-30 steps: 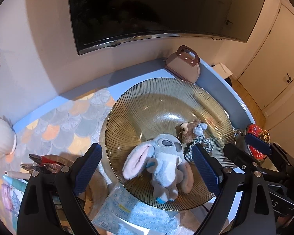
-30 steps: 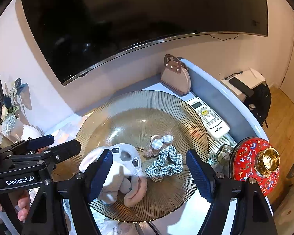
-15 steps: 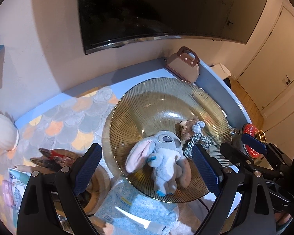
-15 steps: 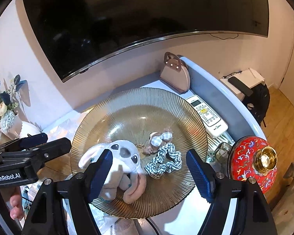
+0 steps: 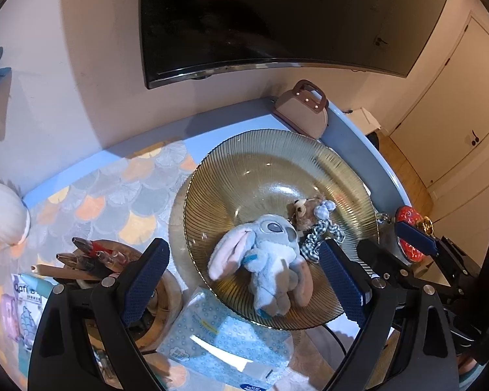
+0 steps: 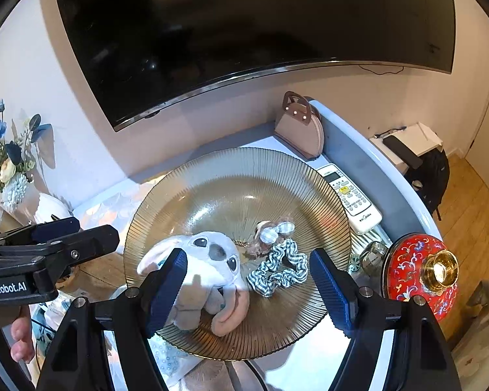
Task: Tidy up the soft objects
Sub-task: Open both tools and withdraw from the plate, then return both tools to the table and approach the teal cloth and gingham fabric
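Observation:
A wide amber ribbed glass plate point(image 5: 267, 163) point(image 6: 238, 176) holds three soft items. A pale blue long-eared plush toy point(image 5: 270, 257) point(image 6: 208, 260) lies at its near side. Beside it sit a small brown bear charm point(image 5: 304, 213) point(image 6: 270, 233) and a checked fabric scrunchie point(image 5: 319, 236) point(image 6: 278, 270). My left gripper point(image 5: 244, 283) hangs above the plush, open, touching nothing. My right gripper point(image 6: 247, 286) is open above the plush and scrunchie, holding nothing. Each gripper shows at the edge of the other's view.
A pink handbag point(image 5: 304, 110) point(image 6: 301, 130) stands behind the plate by the wall. A white remote point(image 6: 350, 195) and a red lidded jar point(image 6: 417, 270) lie to the right. Pens in a wooden holder point(image 5: 94, 260), a tissue pack point(image 5: 225, 335) and a white shell point(image 5: 3, 211) sit left.
In the left wrist view the scene has slid slightly rightward, bringing more of the patterned mat into view. The toys and both grippers' jaws are unchanged.

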`<move>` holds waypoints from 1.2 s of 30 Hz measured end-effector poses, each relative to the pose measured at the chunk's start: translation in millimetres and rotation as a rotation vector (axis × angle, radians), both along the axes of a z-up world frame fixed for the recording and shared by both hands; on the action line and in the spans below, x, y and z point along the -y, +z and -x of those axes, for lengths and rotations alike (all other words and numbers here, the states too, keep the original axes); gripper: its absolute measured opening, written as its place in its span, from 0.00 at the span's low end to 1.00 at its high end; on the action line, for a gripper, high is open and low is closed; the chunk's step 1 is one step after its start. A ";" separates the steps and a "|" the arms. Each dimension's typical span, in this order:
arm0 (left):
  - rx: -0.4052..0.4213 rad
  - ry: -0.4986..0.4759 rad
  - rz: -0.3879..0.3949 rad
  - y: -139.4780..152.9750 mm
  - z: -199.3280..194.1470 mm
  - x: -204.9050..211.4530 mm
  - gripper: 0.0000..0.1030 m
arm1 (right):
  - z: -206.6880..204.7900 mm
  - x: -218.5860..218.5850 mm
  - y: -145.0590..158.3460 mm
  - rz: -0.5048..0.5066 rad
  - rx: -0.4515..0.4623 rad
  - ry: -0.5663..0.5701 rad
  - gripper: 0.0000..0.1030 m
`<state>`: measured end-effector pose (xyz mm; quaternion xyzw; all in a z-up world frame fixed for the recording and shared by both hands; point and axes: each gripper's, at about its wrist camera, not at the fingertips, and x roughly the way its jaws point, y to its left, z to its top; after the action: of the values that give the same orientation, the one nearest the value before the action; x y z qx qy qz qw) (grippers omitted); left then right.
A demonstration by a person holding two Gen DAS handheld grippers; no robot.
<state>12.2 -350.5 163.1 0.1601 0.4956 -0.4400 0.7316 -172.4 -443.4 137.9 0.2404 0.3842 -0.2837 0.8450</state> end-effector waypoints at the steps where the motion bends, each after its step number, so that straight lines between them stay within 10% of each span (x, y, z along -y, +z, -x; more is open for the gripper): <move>1: 0.002 -0.002 0.000 0.5 0.8 0.2 0.90 | 0.0 0.0 0.0 0.000 0.000 0.000 0.74; 28: -0.025 0.009 0.039 9.2 0.2 -16.2 0.91 | -4.9 -8.1 2.4 0.004 -0.004 0.027 0.74; 36: -0.086 0.033 0.187 34.2 -2.3 -48.5 0.91 | -9.9 -13.3 4.9 0.016 0.001 0.049 0.74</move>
<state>14.5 -302.1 197.3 0.0638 0.4860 -0.4787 0.7284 -162.5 -430.2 142.9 0.2244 0.3875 -0.2659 0.8537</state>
